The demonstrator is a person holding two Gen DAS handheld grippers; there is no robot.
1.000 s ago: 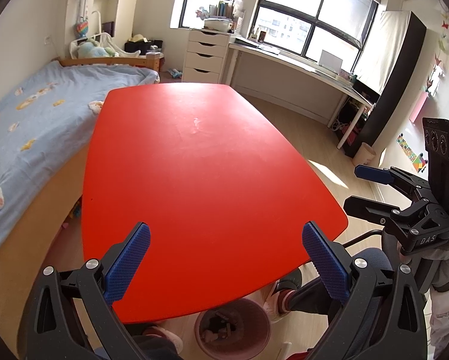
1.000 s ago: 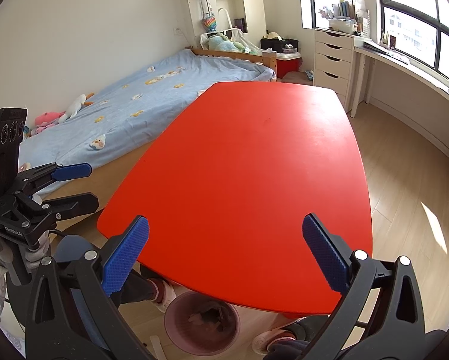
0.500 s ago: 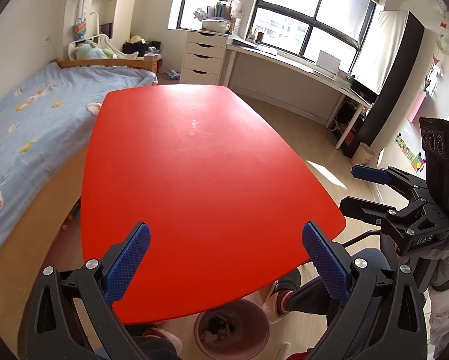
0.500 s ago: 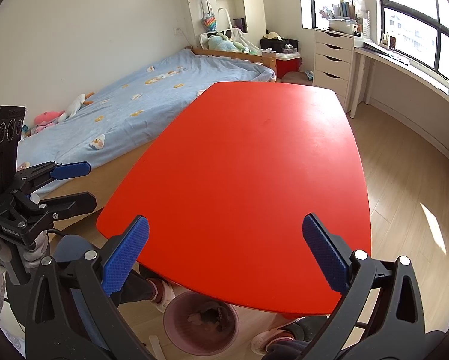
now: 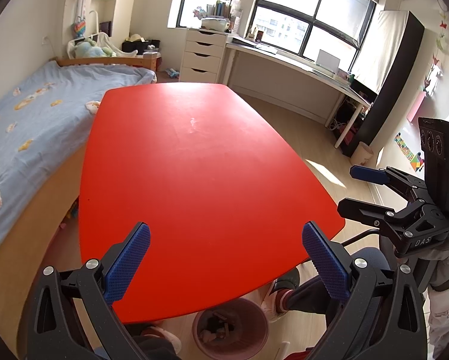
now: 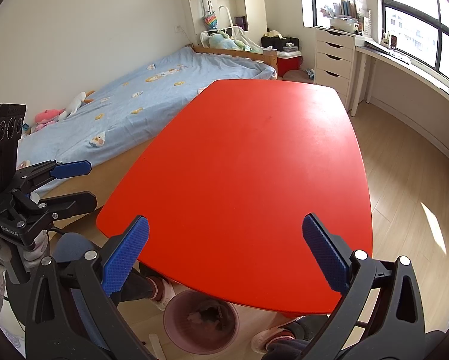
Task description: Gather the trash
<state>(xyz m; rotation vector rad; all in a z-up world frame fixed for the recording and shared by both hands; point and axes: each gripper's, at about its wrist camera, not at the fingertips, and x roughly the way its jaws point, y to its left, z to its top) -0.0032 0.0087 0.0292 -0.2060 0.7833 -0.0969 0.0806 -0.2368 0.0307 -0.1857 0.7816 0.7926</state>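
Left wrist view: left gripper [image 5: 224,258] held above the near edge of the red table [image 5: 194,156], jaws spread wide, nothing between the blue pads [image 5: 128,264]. No trash visible anywhere on the tabletop. Pink waste bin [image 5: 231,327] down on the floor just beyond the near edge, partly tucked under it, already holding scraps. Right gripper [image 5: 359,190] off past the near right corner, also wide and empty. Judged stage: collecting apparently finished or nearly so, since the only trash in sight lies inside the bin. Next move calls for a look around the floor and under the table for leftovers, else none.

Right wrist view: right gripper [image 6: 224,255] over the same near edge, jaws wide, holding nothing. Left gripper [image 6: 77,183] off past the near left corner, open and empty. Tabletop [image 6: 254,165] again showing nothing to pick up. Waste bin [image 6: 201,321] standing upright on the floor below the near edge, mouth facing straight up, half hidden by the table. Round, so no long axis across the floor; main axis vertical. Contents dark and crumpled, too blurred to name.
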